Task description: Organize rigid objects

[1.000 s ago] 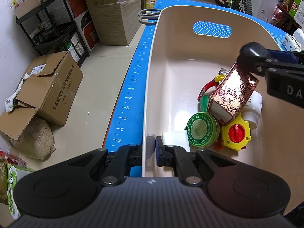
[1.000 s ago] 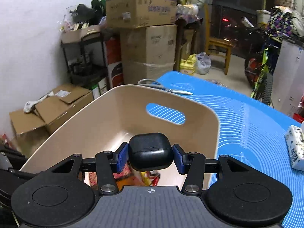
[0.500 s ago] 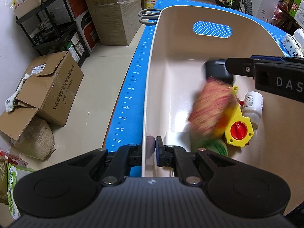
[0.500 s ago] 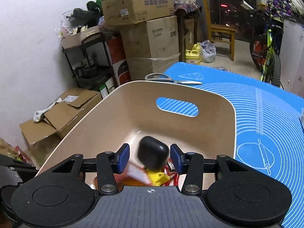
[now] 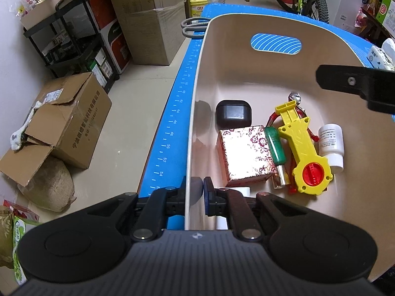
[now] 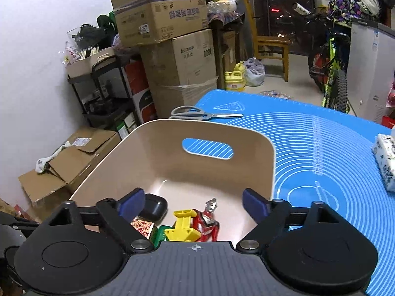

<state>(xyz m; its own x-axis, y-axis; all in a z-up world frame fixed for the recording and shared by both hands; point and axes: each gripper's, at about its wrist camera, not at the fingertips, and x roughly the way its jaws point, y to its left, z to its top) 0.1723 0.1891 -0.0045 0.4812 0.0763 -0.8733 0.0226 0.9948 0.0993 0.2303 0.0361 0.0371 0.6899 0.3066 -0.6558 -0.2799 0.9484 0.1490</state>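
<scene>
A: Black earbud case (image 5: 233, 113) is down on the bin floor, left-back of the pile, touching the far edge of the gold floral box (image 5: 246, 156). Nothing is gripping it.

B: Right gripper (image 6: 193, 206)?

A: Jaws have just been opening and now stand spread wide, nothing between them. It hovers over the beige bin (image 6: 207, 129), pointing down into it. The case (image 6: 153, 208) sits just past its left fingertip (image 6: 132, 203).

B: Left gripper (image 5: 196, 190)?

A: Pinching the bin's left wall (image 5: 195, 113) near the near corner, one finger outside, one inside.

B: Rest of the contents?

A: Green-handled tool (image 5: 275, 145) lies right against the box. Yellow toy with a red knob (image 5: 303, 153) is next to it, lying over a red-and-silver action figure (image 6: 209, 218). White pill bottle (image 5: 332, 143) is on its side, furthest right. Something white shows under the box's near edge, can't tell what.

B: Outside the bin?

A: Blue silicone mat (image 6: 321, 148) under the bin. Grey-handled scissors (image 6: 197, 114) lie on the mat just beyond the far rim. A tissue pack (image 6: 385, 160) sits at the right edge of the mat, well apart.
</scene>
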